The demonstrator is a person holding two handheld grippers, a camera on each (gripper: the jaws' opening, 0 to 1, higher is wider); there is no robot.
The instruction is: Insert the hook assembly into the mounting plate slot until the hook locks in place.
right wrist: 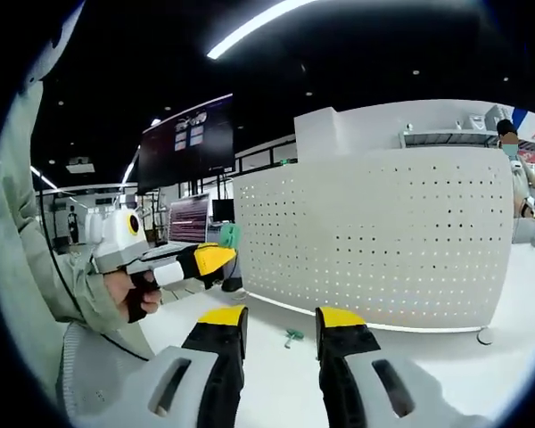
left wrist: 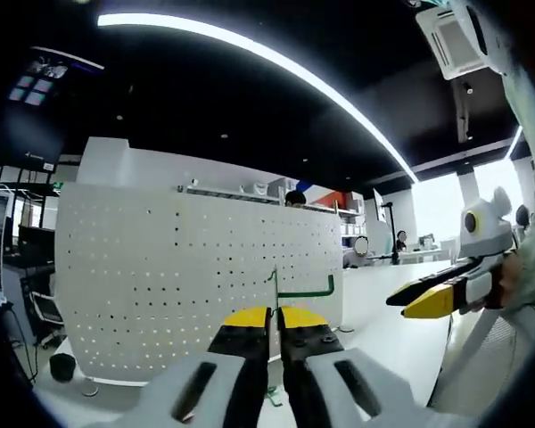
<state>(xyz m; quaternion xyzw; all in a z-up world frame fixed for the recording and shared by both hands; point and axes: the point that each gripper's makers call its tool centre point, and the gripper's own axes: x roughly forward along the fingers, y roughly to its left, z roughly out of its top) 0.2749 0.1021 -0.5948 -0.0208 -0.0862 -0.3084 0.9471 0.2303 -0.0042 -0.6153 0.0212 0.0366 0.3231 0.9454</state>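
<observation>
A white perforated mounting plate (left wrist: pixel 187 276) stands upright on the white table, and the right gripper view has it too (right wrist: pixel 383 241). My left gripper (left wrist: pixel 275 317) is shut on a thin green wire hook (left wrist: pixel 305 291), whose arm runs to the right in front of the plate's right part. The hook is still apart from the plate. My right gripper (right wrist: pixel 282 316) is open with nothing between its fingers. It enters the left gripper view from the right (left wrist: pixel 428 299), held by a hand. The left gripper (right wrist: pixel 201 261) comes into the right gripper view from the left.
A small green piece (right wrist: pixel 292 336) lies on the white table (right wrist: pixel 250 357) in front of the plate. A person's sleeve (right wrist: pixel 27 250) is at the left. Behind the plate are monitors (right wrist: pixel 185 143), shelves and a seated person. A black object (left wrist: pixel 62 366) sits by the plate's lower left corner.
</observation>
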